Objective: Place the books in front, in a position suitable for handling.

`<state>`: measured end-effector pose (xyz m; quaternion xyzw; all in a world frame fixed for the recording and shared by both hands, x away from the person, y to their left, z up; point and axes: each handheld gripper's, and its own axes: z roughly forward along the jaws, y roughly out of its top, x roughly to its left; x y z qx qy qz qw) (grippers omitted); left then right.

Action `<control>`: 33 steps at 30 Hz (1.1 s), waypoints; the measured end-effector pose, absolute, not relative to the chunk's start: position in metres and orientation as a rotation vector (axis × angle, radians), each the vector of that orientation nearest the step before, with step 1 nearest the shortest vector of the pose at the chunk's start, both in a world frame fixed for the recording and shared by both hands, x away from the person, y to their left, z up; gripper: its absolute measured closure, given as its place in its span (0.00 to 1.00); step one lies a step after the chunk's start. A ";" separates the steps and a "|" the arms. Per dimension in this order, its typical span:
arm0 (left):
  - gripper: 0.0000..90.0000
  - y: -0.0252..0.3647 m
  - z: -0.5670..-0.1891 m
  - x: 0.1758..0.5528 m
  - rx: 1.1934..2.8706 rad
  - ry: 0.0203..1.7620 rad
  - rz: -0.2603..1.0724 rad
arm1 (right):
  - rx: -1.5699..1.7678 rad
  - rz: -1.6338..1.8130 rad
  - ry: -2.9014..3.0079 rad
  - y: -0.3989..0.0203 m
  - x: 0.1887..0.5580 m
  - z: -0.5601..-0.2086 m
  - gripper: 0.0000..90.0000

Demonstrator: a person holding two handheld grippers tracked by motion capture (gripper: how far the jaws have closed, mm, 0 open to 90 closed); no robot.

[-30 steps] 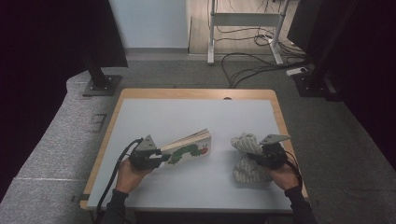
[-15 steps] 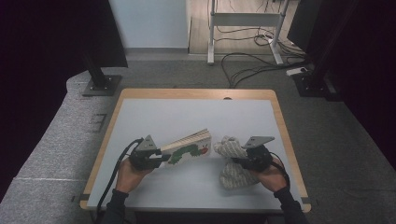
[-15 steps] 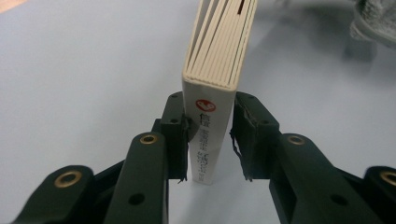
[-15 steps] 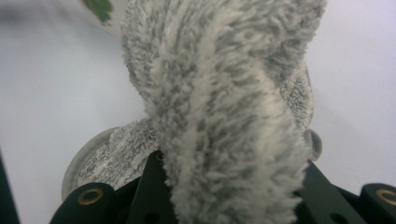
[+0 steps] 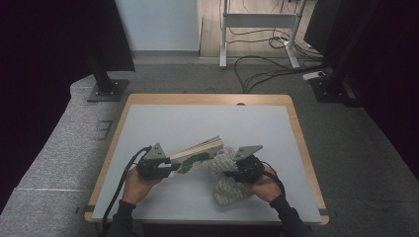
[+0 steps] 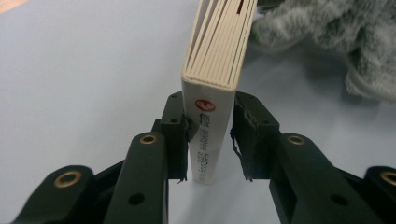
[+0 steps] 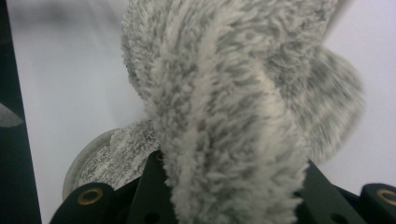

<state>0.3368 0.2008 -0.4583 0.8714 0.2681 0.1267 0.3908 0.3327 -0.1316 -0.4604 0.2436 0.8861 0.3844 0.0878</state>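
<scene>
A thick cream-paged book (image 5: 201,147) with a white spine (image 6: 209,140) is held up off the table, and my left gripper (image 5: 179,166) is shut on its spine end (image 6: 210,135). The pages (image 6: 222,51) point away from me. A fluffy grey-and-white cloth (image 5: 226,188) hangs from my right gripper (image 5: 228,173), which is shut on a bunched fold of it (image 7: 224,121). Its jaws are mostly buried in the pile. The cloth's upper part (image 5: 219,159) lies against the book's far end, and the cloth (image 6: 345,37) is beside the pages in the left gripper view.
The table (image 5: 158,123) has a white top and a wooden rim. Beyond it on the grey floor are a stand's base (image 5: 107,90), a desk frame (image 5: 257,22) and cables (image 5: 267,69). A hand (image 5: 138,181) holds each gripper near the front edge.
My right gripper has carried the cloth leftward across the table until it meets the book's end. The left gripper and book have stayed put.
</scene>
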 end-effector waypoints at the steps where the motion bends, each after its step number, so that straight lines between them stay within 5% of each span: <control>1: 0.74 0.201 -0.458 0.337 2.214 0.681 0.322 | 0.713 1.143 2.644 -0.126 0.333 -0.461 0.78; 24: 0.74 0.201 -0.458 0.336 2.218 0.677 0.326 | 0.546 1.099 2.763 -0.039 0.347 -0.494 0.76; 33: 0.73 0.201 -0.459 0.337 2.225 0.675 0.327 | 0.569 1.109 2.765 -0.044 0.348 -0.496 0.49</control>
